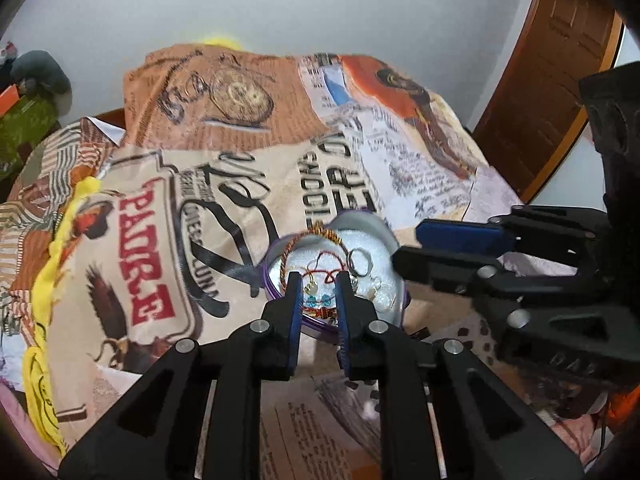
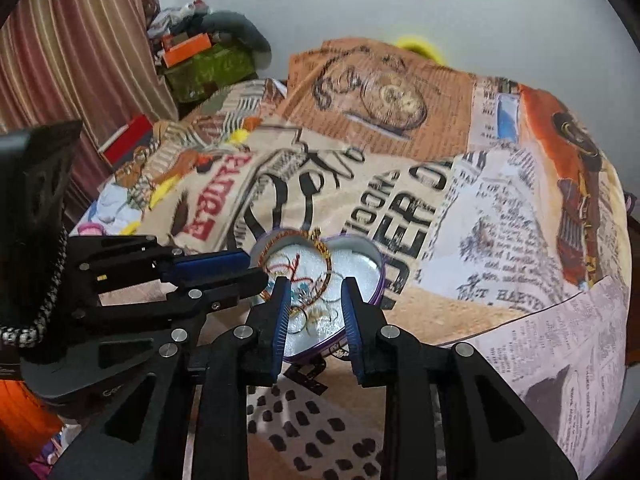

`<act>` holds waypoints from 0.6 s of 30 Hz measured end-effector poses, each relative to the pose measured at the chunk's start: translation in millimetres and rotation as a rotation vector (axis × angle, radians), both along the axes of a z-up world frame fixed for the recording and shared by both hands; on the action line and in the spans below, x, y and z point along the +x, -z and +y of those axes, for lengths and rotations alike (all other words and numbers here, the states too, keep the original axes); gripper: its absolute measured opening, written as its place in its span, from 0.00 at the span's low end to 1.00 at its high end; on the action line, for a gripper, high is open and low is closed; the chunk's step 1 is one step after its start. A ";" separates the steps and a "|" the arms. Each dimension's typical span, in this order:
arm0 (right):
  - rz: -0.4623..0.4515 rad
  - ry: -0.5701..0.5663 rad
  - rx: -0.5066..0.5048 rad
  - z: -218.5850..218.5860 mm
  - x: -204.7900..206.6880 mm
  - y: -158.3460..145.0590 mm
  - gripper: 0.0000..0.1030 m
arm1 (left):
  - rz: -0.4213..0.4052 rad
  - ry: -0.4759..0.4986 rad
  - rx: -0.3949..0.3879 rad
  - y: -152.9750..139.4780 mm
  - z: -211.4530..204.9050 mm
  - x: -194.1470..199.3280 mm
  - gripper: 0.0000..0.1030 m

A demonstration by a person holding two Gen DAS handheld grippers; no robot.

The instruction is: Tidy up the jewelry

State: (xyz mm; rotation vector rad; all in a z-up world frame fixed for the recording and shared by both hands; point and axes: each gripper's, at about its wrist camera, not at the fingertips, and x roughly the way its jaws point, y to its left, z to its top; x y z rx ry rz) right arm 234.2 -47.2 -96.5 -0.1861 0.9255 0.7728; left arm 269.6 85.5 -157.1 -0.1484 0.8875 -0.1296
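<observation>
A: Start with the left wrist view. What's under the tool?

B: The left gripper [image 1: 318, 280] hangs over a heart-shaped tin [image 1: 276, 300] with a purple wall and pale lining, sitting on a printed bedspread [image 1: 160, 208]. Its blue-padded jaws stand a narrow gap apart and nothing is pinched between them; through the gap I see red thread and blue beads lying in the tin.

A: What else is in the tin?

B: A twisted gold-and-red bangle [image 1: 298, 240] leaning along the far rim, and silver rings [image 1: 358, 262] to the right. The right gripper [image 1: 404, 248] reaches in from the right, its tips just above the tin's edge.

A: And the right wrist view?

B: Same tin [image 2: 378, 276], seen between the right gripper [image 2: 316, 292] fingers. Those jaws are slightly apart too, holding nothing; thin hoops [image 2: 308, 322] lie in the tin below them. The bangle [image 2: 326, 256] rests against the heart's notch. The left gripper [image 2: 256, 270] comes in from the left, its tips at the tin's rim.
</observation>
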 end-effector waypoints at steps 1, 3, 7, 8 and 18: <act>-0.015 0.009 0.018 -4.4 -2.9 -9.5 0.23 | -0.016 -0.006 -0.002 -7.5 1.0 -4.1 0.14; -0.046 0.024 0.054 -11.4 -9.3 -27.6 0.23 | -0.052 -0.020 0.000 -23.6 2.3 -12.1 0.14; -0.158 0.065 0.143 -34.4 -36.4 -79.2 0.23 | -0.176 -0.040 0.027 -73.3 -0.2 -41.7 0.14; -0.190 0.074 0.162 -39.4 -44.7 -91.3 0.23 | -0.205 -0.043 0.035 -84.3 -1.8 -48.6 0.14; -0.568 0.177 0.327 -83.0 -163.1 -189.8 0.39 | -0.615 -0.086 0.127 -193.2 -33.4 -167.3 0.46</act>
